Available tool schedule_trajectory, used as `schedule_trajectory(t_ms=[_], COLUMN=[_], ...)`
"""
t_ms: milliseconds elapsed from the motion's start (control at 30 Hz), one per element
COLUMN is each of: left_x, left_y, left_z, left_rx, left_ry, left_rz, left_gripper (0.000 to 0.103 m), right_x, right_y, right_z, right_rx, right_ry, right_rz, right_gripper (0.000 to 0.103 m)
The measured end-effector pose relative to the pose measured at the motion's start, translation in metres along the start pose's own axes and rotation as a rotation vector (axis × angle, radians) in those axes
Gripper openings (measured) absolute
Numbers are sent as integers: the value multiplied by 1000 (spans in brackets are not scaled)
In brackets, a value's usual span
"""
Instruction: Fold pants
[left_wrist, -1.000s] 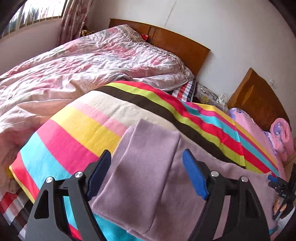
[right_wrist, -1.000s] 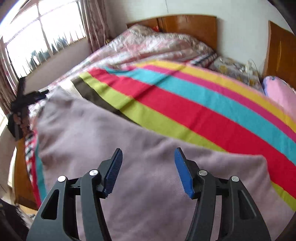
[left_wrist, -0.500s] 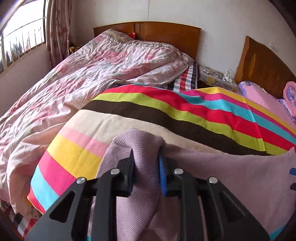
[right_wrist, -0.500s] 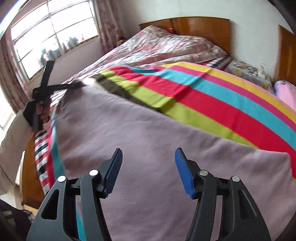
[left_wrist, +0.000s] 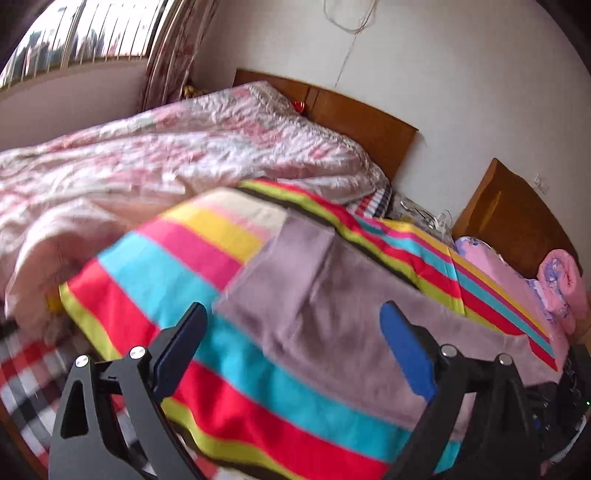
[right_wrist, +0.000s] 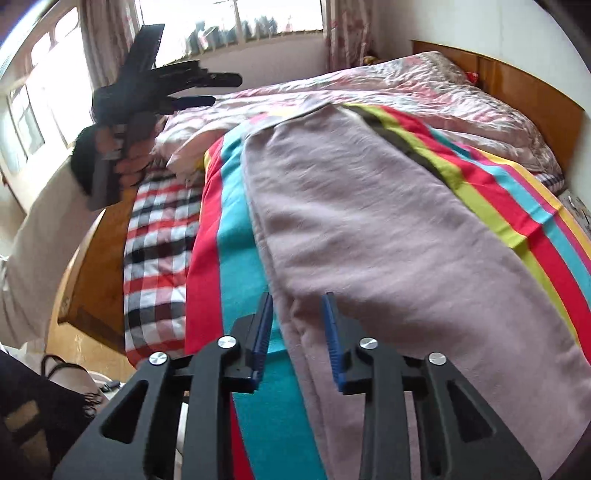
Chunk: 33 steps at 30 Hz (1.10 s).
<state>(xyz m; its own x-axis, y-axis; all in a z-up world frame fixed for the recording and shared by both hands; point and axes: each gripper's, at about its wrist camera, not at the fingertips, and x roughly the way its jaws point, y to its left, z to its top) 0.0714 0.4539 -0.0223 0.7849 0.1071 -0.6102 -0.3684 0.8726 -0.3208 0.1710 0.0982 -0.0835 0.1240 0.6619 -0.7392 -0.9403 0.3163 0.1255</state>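
Observation:
Mauve pants (left_wrist: 332, 295) lie flat across a striped blanket (left_wrist: 177, 266) on the bed; in the right wrist view the pants (right_wrist: 388, 221) stretch lengthwise away from me. My left gripper (left_wrist: 293, 334) is open and empty, held above the blanket near the pants' left end; it also shows raised in the air in the right wrist view (right_wrist: 192, 88). My right gripper (right_wrist: 297, 325) is partly closed, its jaws a narrow gap apart, astride the pants' near left edge. Whether the pads touch the cloth is unclear.
A pink floral quilt (left_wrist: 166, 162) is bunched at the far left of the bed. A wooden headboard (left_wrist: 354, 122) lines the wall. A checkered sheet (right_wrist: 159, 236) and the wooden bed frame (right_wrist: 92, 266) show at the bed's edge. Pink bedding (left_wrist: 554, 280) lies at right.
My left gripper, shut on a bunched end of the pants half a second ago, has let go, opened and lifted away. My right gripper's jaws have narrowed at the pants' near edge.

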Motion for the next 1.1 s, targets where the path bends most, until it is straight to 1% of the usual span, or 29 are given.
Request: schedule_trajectory(t_ms=[33,67,100,133,167,233,300,333,467,500,567,600,667,733,800,833,867,900,1000,1033,1067,1100], left_x=[0,0,1,4,6,11,16,20,34,39,48,54,66,74,73,71,69,68,73,74,76,77], left_y=[2,3,6,8,10,17,23,26,30,30,27,26,24,26,32,33,32,32,25,23,22,21], left_z=[-12,-22,-32,-38,-45,-53,-51,-47,-27,-23,-15,-12,-10,-12,-14,-15,-16,-17,-18,-17,-15,-14], left_rx=[-27,-51,-91,-120,-155,-215,-257,-273,-295,-293,-284,-285,-289,-303,-345,-360,-362,-359,-326,-322,-312,-306], left_ry=[18,32,43,50,56,55,58,57,43,44,61,73,99,125,124,128,127,125,133,130,129,123], left_rz=[-28,-50,-70,-87,-109,-133,-146,-161,-172,-167,-155,-154,-140,-107,-112,-109,-117,-123,-102,-101,-89,-84], left_gripper=[89,81,77,68,62,61,61,61,61,59,47,44,39,33,34,37,43,45,43,34,19,15], right_x=[4,9,12,16,20,25,30,32,34,35,33,33,33,32,32,31,31,31,31,32,31,31], right_y=[4,7,10,13,16,17,18,17,15,15,15,15,14,10,7,7,9,11,13,13,14,15], right_z=[1,2,1,1,1,1,0,0,1,2,1,0,-1,-2,-1,-1,-1,0,0,0,-1,-1], right_rx=[-17,-38,-55,-75,-94,-105,-102,-98,-84,-81,-79,-77,-65,-48,-32,-33,-47,-57,-60,-59,-61,-65], right_ry=[3,19,34,49,63,76,85,83,77,75,71,68,63,53,54,58,71,76,84,82,79,76], right_rz=[-11,-37,-66,-93,-117,-142,-163,-166,-177,-180,-183,-181,-179,-165,-150,-147,-148,-155,-156,-157,-161,-166], right_gripper=[27,27,27,27,27,26,26,26,26,26,25,24,17,15,15,15,15,16,18,18,17,16])
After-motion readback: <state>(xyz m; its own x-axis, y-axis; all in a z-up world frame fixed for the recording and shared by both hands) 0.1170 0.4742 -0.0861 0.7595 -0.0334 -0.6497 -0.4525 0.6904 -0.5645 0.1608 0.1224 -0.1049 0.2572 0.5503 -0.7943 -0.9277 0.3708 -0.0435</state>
